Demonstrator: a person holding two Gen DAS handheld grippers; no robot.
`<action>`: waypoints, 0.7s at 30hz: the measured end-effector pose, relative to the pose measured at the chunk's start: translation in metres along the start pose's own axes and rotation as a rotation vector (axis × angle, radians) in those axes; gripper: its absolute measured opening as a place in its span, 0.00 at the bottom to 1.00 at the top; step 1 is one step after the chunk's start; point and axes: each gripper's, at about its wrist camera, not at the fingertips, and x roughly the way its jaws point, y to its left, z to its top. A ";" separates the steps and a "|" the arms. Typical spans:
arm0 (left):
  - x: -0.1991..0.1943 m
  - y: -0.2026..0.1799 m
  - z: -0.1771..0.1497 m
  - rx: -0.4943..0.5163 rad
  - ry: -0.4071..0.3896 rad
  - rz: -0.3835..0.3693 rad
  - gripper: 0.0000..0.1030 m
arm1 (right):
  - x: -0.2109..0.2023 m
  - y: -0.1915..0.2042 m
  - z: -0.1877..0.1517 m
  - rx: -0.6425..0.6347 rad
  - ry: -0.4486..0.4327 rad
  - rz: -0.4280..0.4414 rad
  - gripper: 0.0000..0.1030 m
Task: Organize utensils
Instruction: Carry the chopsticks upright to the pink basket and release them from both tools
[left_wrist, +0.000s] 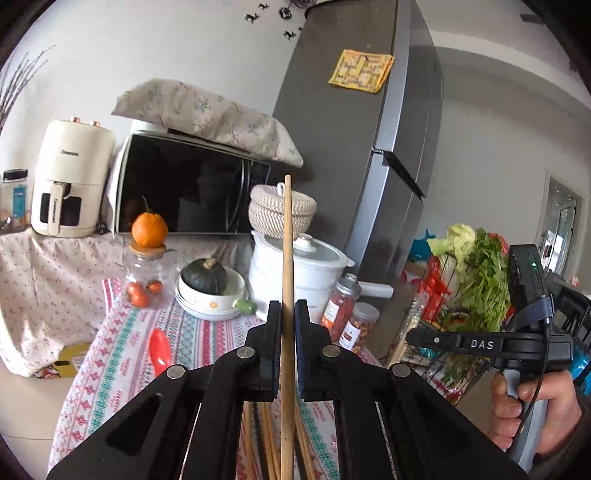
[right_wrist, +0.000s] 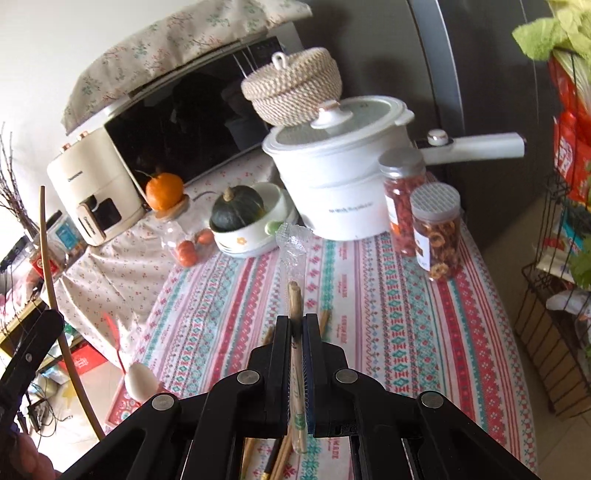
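My left gripper (left_wrist: 287, 308) is shut on a single bamboo chopstick (left_wrist: 287, 258) that stands upright above the table; it also shows at the left of the right wrist view (right_wrist: 46, 243). My right gripper (right_wrist: 296, 321) is shut on a clear plastic sleeve (right_wrist: 291, 243) holding a pair of wooden chopsticks (right_wrist: 294, 295), raised above the patterned tablecloth (right_wrist: 388, 314). More loose chopsticks (right_wrist: 324, 325) lie on the cloth under both grippers. The right gripper (left_wrist: 417, 338) shows at the right of the left wrist view. A red spoon (left_wrist: 159, 350) lies on the cloth.
At the back stand a white pot (right_wrist: 332, 173), a woven basket (right_wrist: 291, 85), two snack jars (right_wrist: 436, 229), a bowl with a green squash (right_wrist: 236, 210), a glass jar with an orange (left_wrist: 149, 266), a microwave (left_wrist: 184, 184) and an air fryer (left_wrist: 70, 177). A wire rack with greens (left_wrist: 476, 280) stands right.
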 end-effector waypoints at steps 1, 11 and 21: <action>-0.003 0.008 0.003 -0.007 -0.020 0.010 0.07 | -0.003 0.006 0.001 -0.014 -0.020 0.013 0.04; -0.002 0.054 -0.007 -0.001 -0.129 0.093 0.07 | -0.010 0.052 0.004 -0.107 -0.118 0.088 0.04; 0.012 0.073 -0.027 -0.024 -0.168 0.137 0.07 | -0.014 0.084 0.001 -0.172 -0.177 0.168 0.04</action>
